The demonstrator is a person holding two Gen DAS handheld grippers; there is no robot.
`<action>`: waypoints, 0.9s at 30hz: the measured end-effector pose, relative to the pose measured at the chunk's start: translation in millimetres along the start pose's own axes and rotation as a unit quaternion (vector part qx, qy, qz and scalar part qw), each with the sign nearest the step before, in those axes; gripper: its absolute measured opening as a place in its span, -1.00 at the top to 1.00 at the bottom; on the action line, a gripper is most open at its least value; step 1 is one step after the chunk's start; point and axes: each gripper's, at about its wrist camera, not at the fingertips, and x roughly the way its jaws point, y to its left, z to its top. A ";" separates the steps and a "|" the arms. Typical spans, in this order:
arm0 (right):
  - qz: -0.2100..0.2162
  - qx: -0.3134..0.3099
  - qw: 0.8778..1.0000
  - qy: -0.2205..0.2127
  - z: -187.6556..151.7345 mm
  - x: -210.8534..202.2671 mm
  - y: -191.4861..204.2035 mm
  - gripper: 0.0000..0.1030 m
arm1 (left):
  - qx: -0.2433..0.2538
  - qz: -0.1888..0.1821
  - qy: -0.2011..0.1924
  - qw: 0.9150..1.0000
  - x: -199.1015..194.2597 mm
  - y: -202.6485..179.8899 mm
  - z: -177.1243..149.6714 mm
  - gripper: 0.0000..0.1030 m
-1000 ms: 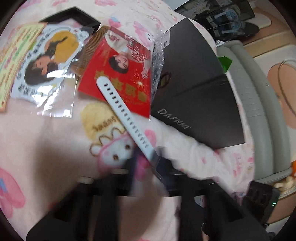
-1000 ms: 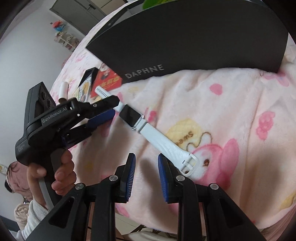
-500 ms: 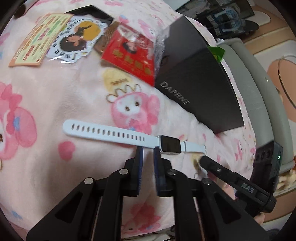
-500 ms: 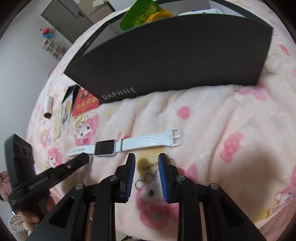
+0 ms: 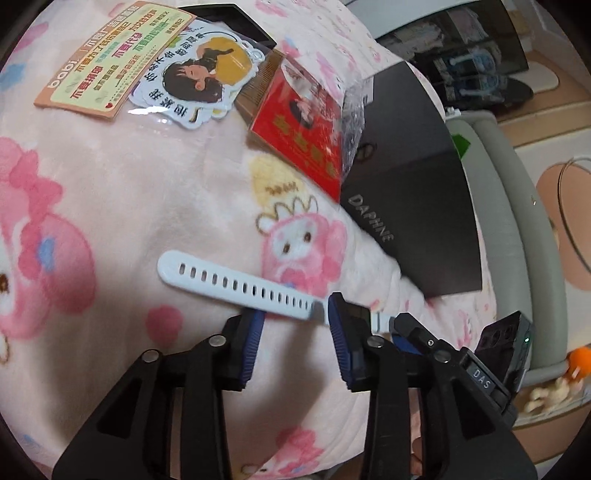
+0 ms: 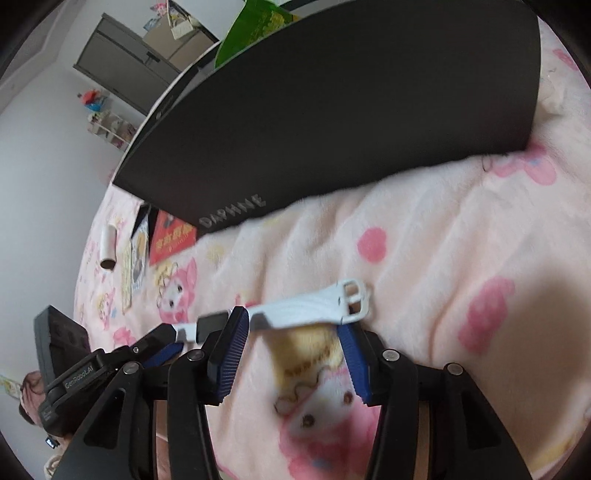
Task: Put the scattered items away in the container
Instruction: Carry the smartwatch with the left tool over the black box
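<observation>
Left wrist view: pink plush blanket (image 5: 155, 192) with cartoon rabbit and heart prints covered the whole working surface. White watch (image 5: 243, 286) lay flat on it, perforated strap running left, dark face partly hidden behind the right finger. Left gripper (image 5: 295, 314) was spread wide, blue pads on either side of the strap near the watch face; nothing clamped, and contact with the strap could not be judged. Right gripper (image 5: 406, 328) showed at lower right, its tip close to the buckle side of the watch. Black box (image 5: 413, 192) marked DAPHNE sat on the blanket to the upper right. Red card (image 5: 299, 147) in a clear sleeve leaned against the box's near corner, partly over a brown comb (image 5: 258, 88). Die-cut sticker (image 5: 192, 85) and an orange leaflet (image 5: 110, 59) lay further left. Beyond the blanket's right edge: grey padded rail (image 5: 509, 221) and a patterned floor.

Right wrist view: right gripper (image 6: 291, 332) was also wide open, holding nothing; buckle strap of the watch (image 6: 314, 304) spanned the gap between its blue pads, image blurred there. Left gripper (image 6: 162, 341) reached in from the lower left toward the watch face. Black box (image 6: 332, 110) filled the upper frame, with green packaging (image 6: 251, 26) showing above its rim. Red card (image 6: 171, 238), sticker (image 6: 138, 254) and a small cardboard tube (image 6: 109, 247) lay at left. White wall and a grey cabinet (image 6: 122, 59) stood behind.
</observation>
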 end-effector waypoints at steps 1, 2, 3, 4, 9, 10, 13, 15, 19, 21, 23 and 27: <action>0.001 0.002 1.000 -0.006 3.8 0.9 -1.4 0.11 | 0.003 0.003 -0.005 1.000 -0.9 -1.5 0.7 0.29; -0.008 -0.008 1.000 -0.012 7.1 2.7 -0.2 0.11 | 0.010 0.010 -0.007 1.000 0.2 -3.7 3.0 0.32; -0.017 -0.019 0.999 -0.019 10.5 4.4 1.1 0.12 | 0.017 0.017 -0.010 1.000 1.7 -6.4 4.9 0.39; -0.030 -0.037 0.999 -0.022 12.1 5.4 4.7 0.17 | 0.026 0.026 -0.011 0.999 6.1 -11.8 4.4 0.66; -0.037 -0.079 0.996 -0.033 13.6 -3.4 15.8 0.74 | 0.073 0.044 -0.037 0.996 0.2 -33.7 -0.2 0.86; -0.030 -0.077 0.996 -0.035 13.0 -7.5 15.9 0.77 | 0.078 0.041 -0.040 0.995 -3.4 -38.2 -2.1 0.87; -0.019 -0.076 0.996 -0.039 11.3 -21.5 17.5 0.85 | 0.095 0.035 -0.049 0.994 -15.1 -55.0 -6.9 0.87; -0.012 -0.078 0.996 -0.044 11.1 -32.6 22.9 0.86 | 0.108 0.033 -0.054 0.992 -22.1 -68.6 -9.0 0.87; 0.012 -0.092 0.993 -0.068 18.7 -64.2 33.8 0.87 | 0.143 0.016 -0.068 0.987 -37.5 -104.1 -8.9 0.87; 0.017 -0.104 0.991 -0.085 26.4 -76.8 39.9 0.87 | 0.165 0.008 -0.078 0.983 -41.0 -126.9 -6.2 0.87; 0.022 -0.116 0.988 -0.101 34.1 -89.0 45.6 0.87 | 0.178 0.011 -0.083 0.981 -41.0 -141.1 -5.7 0.87; 0.026 -0.111 0.990 -0.087 38.8 -91.5 37.7 0.87 | 0.169 0.027 -0.076 0.982 -30.6 -141.6 -4.7 0.87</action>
